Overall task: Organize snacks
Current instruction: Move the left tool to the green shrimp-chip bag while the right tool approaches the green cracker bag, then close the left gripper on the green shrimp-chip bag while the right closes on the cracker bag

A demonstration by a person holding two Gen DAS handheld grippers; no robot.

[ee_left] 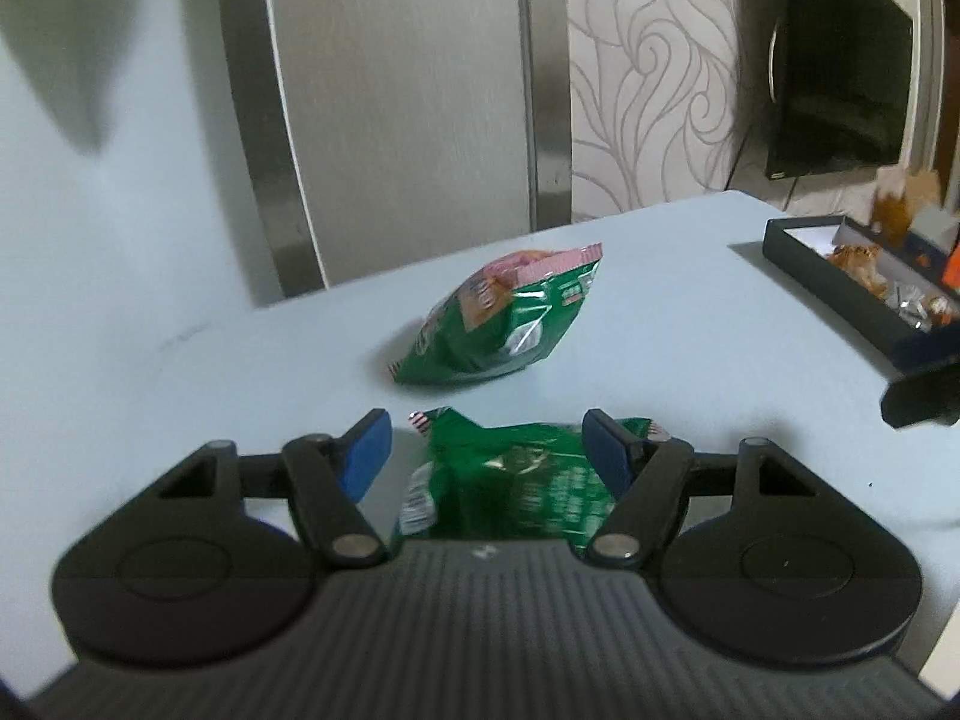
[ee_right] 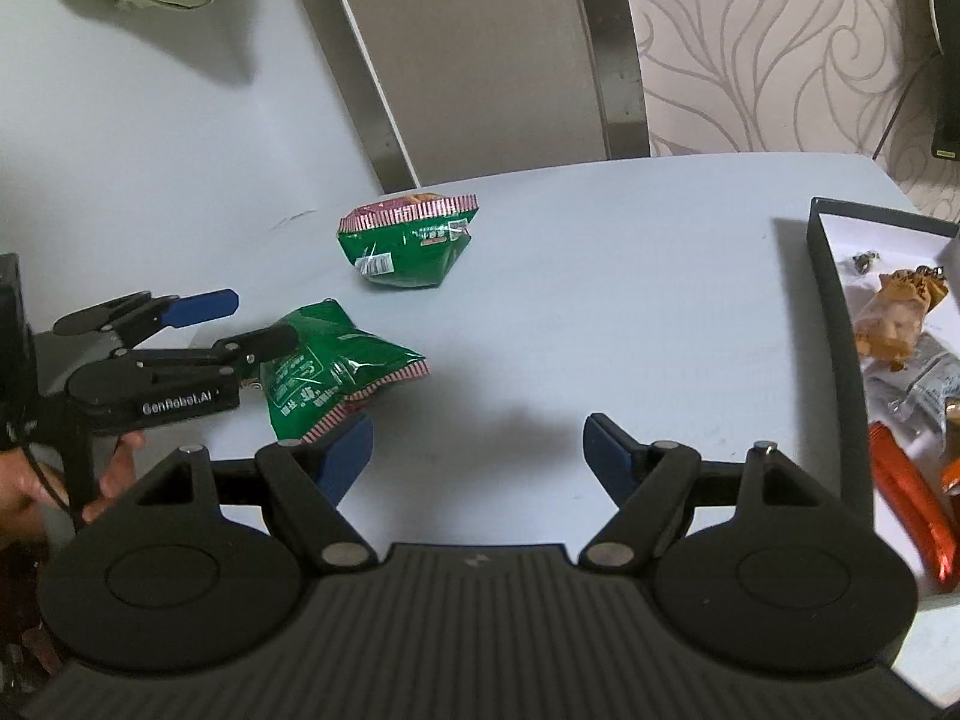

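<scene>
Glossy crinkled foil snack bags [ee_right: 408, 246] lie on a smooth matt table [ee_right: 600, 312] beside a matt box [ee_right: 840, 324].

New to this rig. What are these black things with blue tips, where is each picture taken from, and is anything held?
A person holds a two-finger claw in each hand; each carries a camera looking along its fingers. One picture looks from the left claw, the other from the right claw, which is open and empty. On the pale table lie two green snack bags. The nearer bag sits between the left claw's open fingers, not visibly squeezed; the farther bag lies free. A dark box at the right holds other snacks.
</scene>
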